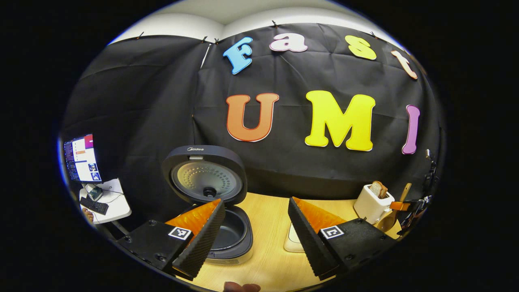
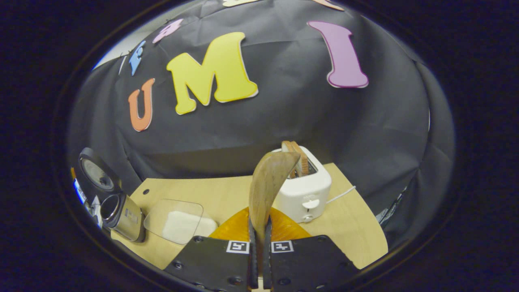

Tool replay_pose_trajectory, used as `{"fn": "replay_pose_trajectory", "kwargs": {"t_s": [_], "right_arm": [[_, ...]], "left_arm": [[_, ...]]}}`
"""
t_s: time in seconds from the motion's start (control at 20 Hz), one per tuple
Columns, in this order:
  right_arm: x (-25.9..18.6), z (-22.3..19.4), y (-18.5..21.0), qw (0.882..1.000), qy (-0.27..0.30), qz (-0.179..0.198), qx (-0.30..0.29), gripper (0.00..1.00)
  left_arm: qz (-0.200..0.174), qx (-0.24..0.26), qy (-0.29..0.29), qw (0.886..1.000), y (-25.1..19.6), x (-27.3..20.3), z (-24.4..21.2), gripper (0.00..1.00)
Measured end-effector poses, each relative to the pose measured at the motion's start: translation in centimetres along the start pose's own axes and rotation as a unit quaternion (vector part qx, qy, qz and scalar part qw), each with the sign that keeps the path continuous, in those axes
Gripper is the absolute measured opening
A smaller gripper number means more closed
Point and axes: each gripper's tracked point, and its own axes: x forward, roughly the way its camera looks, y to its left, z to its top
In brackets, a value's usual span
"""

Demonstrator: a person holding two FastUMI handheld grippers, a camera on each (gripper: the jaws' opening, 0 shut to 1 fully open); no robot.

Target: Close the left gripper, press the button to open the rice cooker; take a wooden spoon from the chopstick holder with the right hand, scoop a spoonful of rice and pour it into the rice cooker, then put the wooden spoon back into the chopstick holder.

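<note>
The dark rice cooker (image 1: 233, 239) stands open at the table's left, its lid (image 1: 204, 174) raised and the inner pot showing dark. My left gripper (image 1: 256, 202) is open just right of it, holding nothing. My right gripper (image 2: 259, 227) is shut on the handle of a wooden spoon (image 2: 269, 182), whose bowl points up in front of the toaster. In the left gripper view the spoon (image 1: 391, 217) is at the far right beside the toaster. A clear-lidded container of white rice (image 2: 178, 221) lies between the cooker (image 2: 121, 211) and the spoon.
A white toaster (image 2: 306, 194) with bread slices stands at the table's back right, its cord trailing right. The light wooden table (image 1: 267, 211) ends at the black cloth wall. A monitor (image 1: 81, 158) and keyboard sit on a small white desk (image 1: 117, 202) far left.
</note>
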Motion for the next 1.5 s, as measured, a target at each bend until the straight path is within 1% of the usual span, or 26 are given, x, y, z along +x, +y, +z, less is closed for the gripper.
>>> {"fn": "replay_pose_trajectory", "kwargs": {"t_s": [0.1,0.2,0.3,0.4,0.5,0.65,0.85,0.95,1.05,1.15,1.2,1.3,1.5], "right_arm": [[0.3,1.3,3.1,1.0,-0.009,0.012,-0.015,0.05],[1.3,2.5,7.2,0.999,-0.018,0.034,-0.025,0.05],[2.9,3.0,11.5,0.997,-0.025,0.055,-0.037,0.05],[4.8,2.1,15.1,0.996,-0.02,0.074,-0.048,0.05],[7.2,0.1,17.7,0.995,-0.006,0.08,-0.057,0.05],[10.6,-2.8,19.4,0.995,0.014,0.067,-0.077,0.05],[13.9,-5.2,19.7,0.987,0.008,0.037,-0.157,0.05],[14.7,-6.0,20.0,0.982,-0.002,0.025,-0.188,0.05],[15.2,-6.9,20.3,0.98,-0.001,0.021,-0.199,0.05],[15.3,-7.4,20.8,0.981,-0.005,0.016,-0.194,0.05],[15.4,-7.6,21.3,0.983,-0.002,0.021,-0.182,0.05],[15.1,-8.6,23.0,0.989,0.013,0.045,-0.142,0.05],[14.3,-9.7,25.9,0.993,0.038,0.085,-0.079,0.05]], "left_arm": [[-0.001,-0.008,0.004,1.0,1.0,-0.2,-0.4,0.99],[-0.004,-0.014,0.007,1.0,2.1,-0.4,-0.9,0.99],[0.004,-0.012,0.012,1.0,3.9,-0.7,-1.3,0.99],[0.011,-0.007,0.018,1.0,5.4,-0.9,-1.9,0.99],[0.016,-0.018,0.029,0.999,6.1,-1.0,-2.3,0.99],[0.006,-0.016,0.028,0.999,5.9,-0.7,-1.8,0.99],[0.005,-0.014,0.037,0.999,7.0,-0.4,-2.5,0.99],[0.013,-0.018,0.049,0.999,8.3,-0.6,-3.4,0.99],[0.023,-0.02,0.06,0.998,9.5,-1.1,-4.2,1.0],[0.032,-0.02,0.066,0.997,10.5,-1.4,-4.4,1.0],[0.036,-0.02,0.066,0.997,10.9,-1.5,-4.4,1.0],[0.039,-0.02,0.066,0.997,11.4,-1.7,-4.4,1.0],[0.042,-0.023,0.067,0.997,11.8,-2.1,-4.6,0.99]]}}
